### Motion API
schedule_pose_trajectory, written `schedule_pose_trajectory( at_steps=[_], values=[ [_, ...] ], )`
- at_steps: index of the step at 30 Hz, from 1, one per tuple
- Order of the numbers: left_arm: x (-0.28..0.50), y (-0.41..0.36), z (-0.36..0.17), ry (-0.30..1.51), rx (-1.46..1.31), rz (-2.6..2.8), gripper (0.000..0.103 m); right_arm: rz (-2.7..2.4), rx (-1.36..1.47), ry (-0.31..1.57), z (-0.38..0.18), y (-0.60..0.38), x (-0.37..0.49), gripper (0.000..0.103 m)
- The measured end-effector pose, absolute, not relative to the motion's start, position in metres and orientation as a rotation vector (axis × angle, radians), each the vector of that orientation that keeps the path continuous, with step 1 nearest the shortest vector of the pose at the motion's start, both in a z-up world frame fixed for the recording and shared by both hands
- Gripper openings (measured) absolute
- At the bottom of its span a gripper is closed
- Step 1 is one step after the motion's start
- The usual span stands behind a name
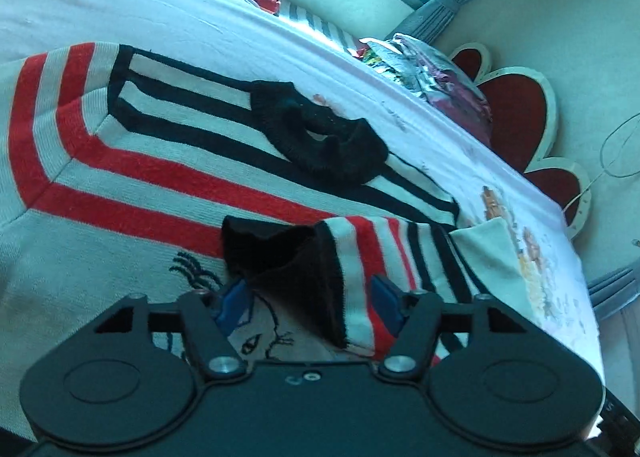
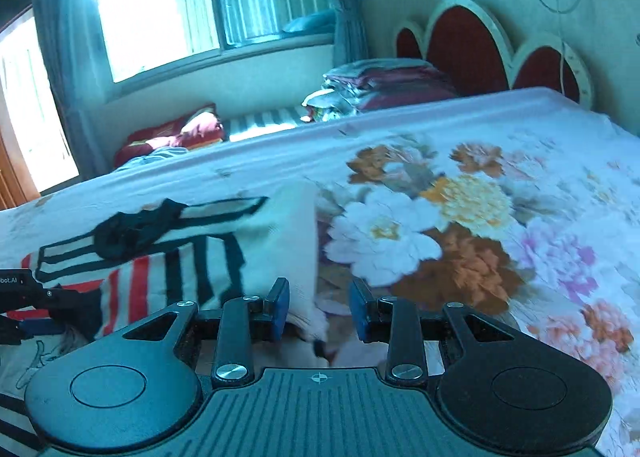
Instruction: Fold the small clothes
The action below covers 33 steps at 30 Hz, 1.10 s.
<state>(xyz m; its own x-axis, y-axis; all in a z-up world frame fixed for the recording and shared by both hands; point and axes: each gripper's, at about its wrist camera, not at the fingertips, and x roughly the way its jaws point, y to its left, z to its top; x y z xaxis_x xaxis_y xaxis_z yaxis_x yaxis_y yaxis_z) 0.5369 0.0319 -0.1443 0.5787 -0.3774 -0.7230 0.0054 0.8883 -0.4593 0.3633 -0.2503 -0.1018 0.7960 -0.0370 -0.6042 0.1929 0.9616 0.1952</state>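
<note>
- Small knitted sweater (image 1: 120, 161), white with red and black stripes, spread front-up on the flower-printed bed (image 2: 460, 129); black collar (image 1: 320, 137) towards the far side, a line drawing on the chest close under the left wrist camera.
- Folding begun but far from finished: body mostly flat and open, no tidy packet anywhere in view.
- One sleeve (image 1: 372, 253) already brought in over the chest, black cuff raised and gaping towards the lens rather than lying flat.
- Left tool (image 1: 310, 297) set around that sleeve, blue pads on either side with the knit filling the gap between them; by the look of it clamped on the sleeve (contact at the near pad partly hidden by the cuff, so read as likely rather than certain).
- Right tool (image 2: 320, 309) with pads apart, nothing pinched; white edge (image 2: 292, 225) of the sweater standing up just beside its left-hand pad and blurred, otherwise only the sheet between the pads.
- Judged stage: early to middle, on the first sleeve fold.
- Left to do, as far as can be told: laying this sleeve down smooth across the front, bringing in the other sleeve and side, then doubling the body from hem to collar.
- Other sleeve not clearly traceable in either view, so no saying whether it is folded or not.
</note>
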Motion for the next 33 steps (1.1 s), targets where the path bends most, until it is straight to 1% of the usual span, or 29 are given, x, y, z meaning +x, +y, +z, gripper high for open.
schedule_pose_trajectory(
  at_steps=[1, 2, 3, 4, 7, 11, 13, 15, 20, 21, 23, 24, 25, 26, 27, 28, 29, 33],
  values=[
    [0.541, 0.030, -0.147, 0.940, -0.420, -0.215, 0.033, -0.114, 0.273, 0.673, -0.107, -0.258, 0.362, 0.033],
    [0.544, 0.031, -0.148, 0.936, -0.398, -0.200, 0.027, -0.098, 0.285, 0.703, -0.114, -0.262, 0.361, 0.033],
    [0.546, 0.031, -0.148, 0.937, -0.376, -0.193, 0.015, -0.077, 0.289, 0.724, -0.119, -0.262, 0.364, 0.033],
    [0.547, 0.032, -0.147, 0.934, -0.365, -0.190, 0.006, -0.050, 0.291, 0.753, -0.127, -0.262, 0.367, 0.033],
    [0.542, 0.042, -0.134, 0.898, -0.367, -0.203, 0.005, -0.025, 0.287, 0.786, -0.142, -0.256, 0.380, 0.033],
    [0.527, 0.065, -0.104, 0.773, -0.298, -0.140, 0.005, -0.063, 0.282, 0.805, -0.151, -0.257, 0.394, 0.033],
    [0.529, 0.071, -0.111, 0.810, -0.226, -0.122, 0.005, -0.053, 0.259, 0.803, -0.151, -0.256, 0.393, 0.033],
    [0.529, 0.074, -0.125, 0.856, -0.211, -0.109, 0.005, -0.049, 0.249, 0.797, -0.153, -0.255, 0.391, 0.033],
    [0.522, 0.073, -0.138, 0.849, -0.209, -0.082, 0.005, -0.021, 0.209, 0.824, -0.148, -0.256, 0.392, 0.033],
    [0.522, 0.072, -0.138, 0.848, -0.198, -0.088, 0.006, 0.004, 0.202, 0.828, -0.145, -0.257, 0.390, 0.033],
    [0.518, 0.078, -0.135, 0.843, -0.211, -0.093, 0.023, 0.030, 0.206, 0.770, -0.131, -0.265, 0.378, 0.033],
    [0.515, 0.083, -0.131, 0.819, -0.211, -0.073, 0.046, 0.036, 0.219, 0.742, -0.124, -0.270, 0.375, 0.033],
    [0.512, 0.086, -0.128, 0.792, -0.210, -0.053, 0.065, 0.038, 0.242, 0.722, -0.117, -0.276, 0.376, 0.033],
    [0.510, 0.091, -0.127, 0.772, -0.220, -0.042, 0.068, 0.038, 0.269, 0.710, -0.113, -0.283, 0.383, 0.033],
    [0.513, 0.096, -0.127, 0.780, -0.242, -0.051, 0.060, 0.038, 0.298, 0.704, -0.112, -0.289, 0.391, 0.033],
    [0.518, 0.100, -0.129, 0.799, -0.268, -0.065, 0.047, 0.039, 0.341, 0.702, -0.110, -0.296, 0.407, 0.033],
    [0.523, 0.102, -0.131, 0.813, -0.278, -0.071, 0.044, 0.047, 0.383, 0.697, -0.111, -0.303, 0.422, 0.033],
    [0.543, 0.098, -0.136, 0.846, -0.278, -0.097, 0.042, 0.082, 0.444, 0.713, -0.124, -0.315, 0.483, 0.033]
  ],
)
